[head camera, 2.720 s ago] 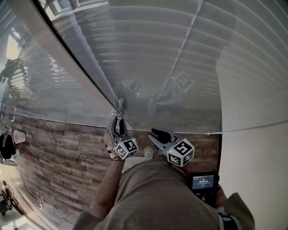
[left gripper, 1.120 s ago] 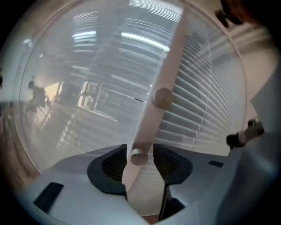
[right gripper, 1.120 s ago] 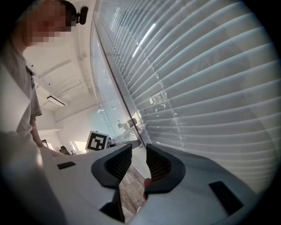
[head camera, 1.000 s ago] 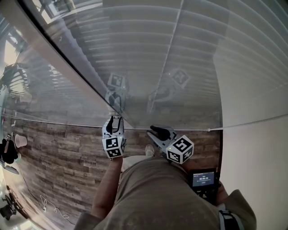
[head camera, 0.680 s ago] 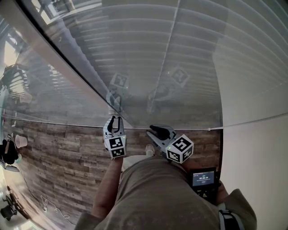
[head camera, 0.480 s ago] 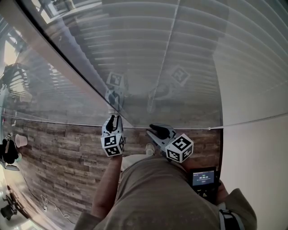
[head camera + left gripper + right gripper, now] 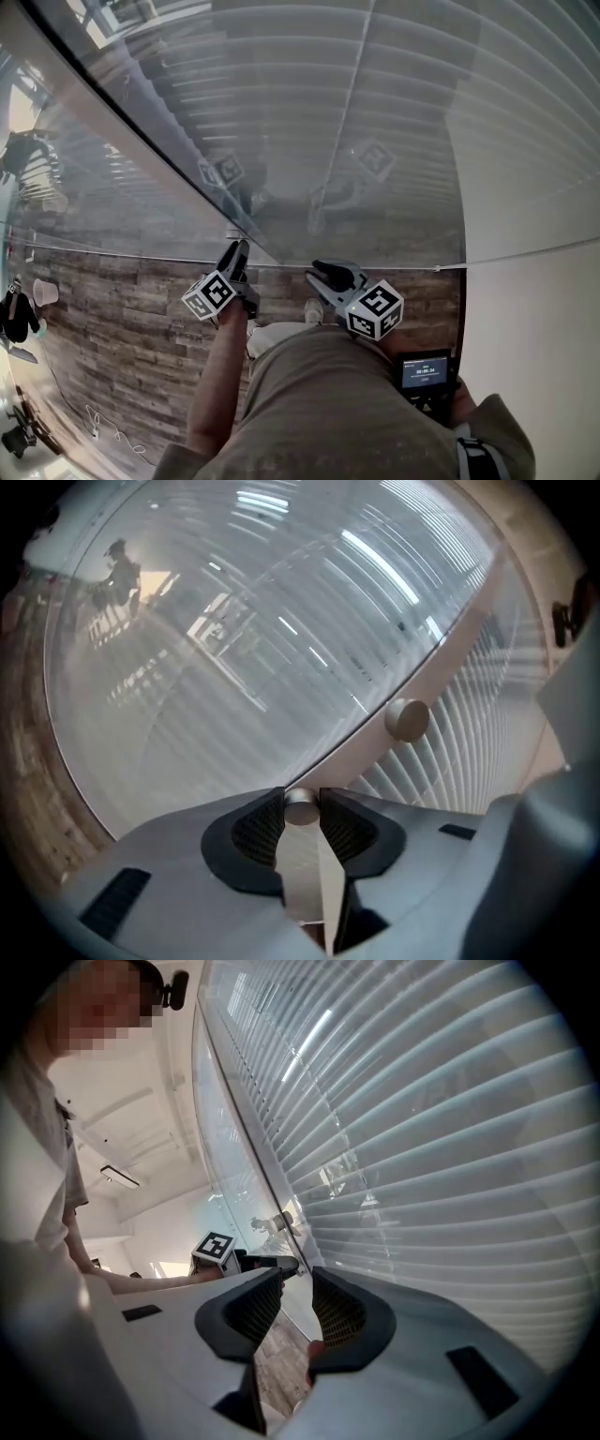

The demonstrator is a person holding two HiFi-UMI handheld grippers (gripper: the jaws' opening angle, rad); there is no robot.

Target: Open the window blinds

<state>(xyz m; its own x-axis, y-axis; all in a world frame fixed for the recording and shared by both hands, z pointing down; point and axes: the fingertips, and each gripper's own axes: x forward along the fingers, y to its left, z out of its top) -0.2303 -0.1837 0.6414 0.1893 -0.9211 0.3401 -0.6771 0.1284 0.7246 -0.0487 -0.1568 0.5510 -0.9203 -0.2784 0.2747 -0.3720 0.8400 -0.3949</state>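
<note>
The blinds (image 7: 394,112) are white slats behind glass, seen close in the right gripper view (image 7: 450,1147). A pale frame strip (image 7: 441,658) crosses the glass and bears two small round metal knobs. My left gripper (image 7: 301,810) is shut on the lower knob (image 7: 300,808), whose end face shows between the pads. The upper knob (image 7: 407,719) stands free. In the head view the left gripper (image 7: 234,251) meets the frame at its foot, its marker cube (image 7: 208,295) rolled to the left. My right gripper (image 7: 319,274) hangs beside it, open, nothing between its jaws (image 7: 298,1283).
A wood-pattern floor (image 7: 122,319) lies below the glass. A plain white wall (image 7: 534,187) stands on the right. A small device with a lit screen (image 7: 424,377) hangs by the person's right arm. The person's shoe (image 7: 311,312) shows between the grippers.
The left gripper has rolled about its own line while on the knob, and its marker cube has swung out to the left. The right gripper has stayed where it was.
</note>
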